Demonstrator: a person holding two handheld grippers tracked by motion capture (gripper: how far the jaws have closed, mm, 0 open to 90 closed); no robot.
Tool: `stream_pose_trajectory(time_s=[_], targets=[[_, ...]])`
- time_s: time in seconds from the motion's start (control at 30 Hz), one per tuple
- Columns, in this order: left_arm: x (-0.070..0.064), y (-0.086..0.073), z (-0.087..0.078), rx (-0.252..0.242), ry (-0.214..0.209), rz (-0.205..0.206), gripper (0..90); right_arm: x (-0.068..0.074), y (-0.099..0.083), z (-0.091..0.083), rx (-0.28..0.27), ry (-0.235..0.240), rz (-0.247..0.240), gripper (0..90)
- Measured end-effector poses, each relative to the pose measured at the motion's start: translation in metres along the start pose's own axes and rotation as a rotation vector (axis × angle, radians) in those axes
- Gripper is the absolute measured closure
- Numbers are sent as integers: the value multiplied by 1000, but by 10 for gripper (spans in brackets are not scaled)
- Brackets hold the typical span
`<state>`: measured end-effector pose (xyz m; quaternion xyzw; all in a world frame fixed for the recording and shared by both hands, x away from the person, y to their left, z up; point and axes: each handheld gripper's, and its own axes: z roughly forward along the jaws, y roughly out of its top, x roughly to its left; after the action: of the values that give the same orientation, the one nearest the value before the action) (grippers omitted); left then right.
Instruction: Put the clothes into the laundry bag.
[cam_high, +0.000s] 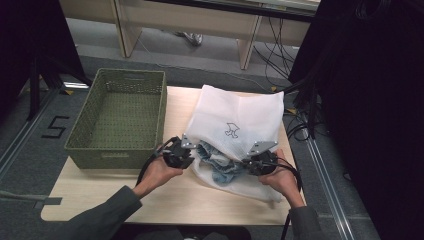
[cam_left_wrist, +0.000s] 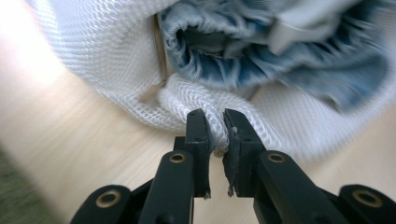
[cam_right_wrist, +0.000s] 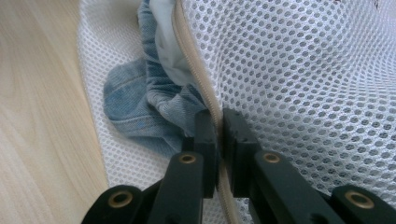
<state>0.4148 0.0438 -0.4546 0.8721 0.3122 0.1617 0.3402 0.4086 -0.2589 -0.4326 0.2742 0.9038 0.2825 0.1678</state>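
Observation:
A white mesh laundry bag (cam_high: 240, 117) lies on the wooden table (cam_high: 165, 200), its mouth towards the person. Blue denim clothing (cam_high: 222, 162) bulges out of the mouth. My left gripper (cam_high: 187, 152) is shut on a fold of the bag's mesh (cam_left_wrist: 215, 122) at the left side of the opening. My right gripper (cam_high: 250, 159) is shut on the bag's zipper edge (cam_right_wrist: 205, 88) at the right side. In the right gripper view the denim (cam_right_wrist: 140, 109) sits just left of the jaws. The left gripper view has the denim (cam_left_wrist: 280, 51) above the pinched fold.
A green woven basket (cam_high: 90, 145) stands on the table's left half, its near right corner close to the left hand. Dark curtains and cables (cam_high: 300, 120) run along the table's right side. Bare tabletop lies in front of the bag.

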Motion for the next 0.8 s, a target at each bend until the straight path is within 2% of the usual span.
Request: stream_pose_trajectory(time_s=[0.03,0.07,0.1,0.13,0.17,0.2,0.23,0.3,0.33,0.37,0.4,0.43,0.47,0.5,0.6,0.63,0.67,0.7,0.77,0.8], targets=[[-1,-5,-10,-11,3,5,797,-1,0,1,1,-3,-16,855],[-2,-11,-18,-19,-1,26,796,1,0,1,10,-3,-1,856],[-3,-15,-23,-15,1,48,796,2,0,1,16,-10,-6,856],[-7,-23,-28,-7,-4,53,797,2,1,2,23,0,-2,857],[-12,-34,-30,6,-20,59,797,3,1,2,21,-8,-12,858],[-17,-43,-29,14,-35,54,795,2,1,3,18,3,-25,858],[-21,-49,-27,23,-43,44,790,4,1,4,17,7,-13,858],[-27,-61,-18,56,-62,34,774,5,2,5,21,11,-34,857],[-25,-61,-17,90,-77,66,746,5,3,6,27,6,-38,857],[-24,-60,-18,98,-81,69,724,7,4,5,31,-5,-27,855],[-26,-59,-19,75,-65,39,706,6,4,4,23,-2,-43,853],[-25,-56,-23,43,-59,28,678,8,5,3,22,-3,-22,851],[-25,-53,-26,18,-48,13,651,8,5,1,18,3,-25,849],[-21,-44,-36,-19,-40,29,648,8,6,-1,12,0,-26,848],[-20,-32,-42,-61,-40,27,640,9,12,-8,-4,-7,-48,831],[-22,-27,-41,-77,-55,13,630,10,13,-8,-13,-17,-73,803],[-23,-23,-40,-87,-61,25,619,11,14,-8,-11,-9,-68,775],[-25,-21,-38,-87,-68,23,609,13,15,-9,-16,-16,-69,772],[-33,-17,-28,-77,-110,1,597,16,17,-11,-19,-31,-89,743],[-37,-16,-23,-73,-125,4,583,19,21,-11,-43,-45,-124,725]])
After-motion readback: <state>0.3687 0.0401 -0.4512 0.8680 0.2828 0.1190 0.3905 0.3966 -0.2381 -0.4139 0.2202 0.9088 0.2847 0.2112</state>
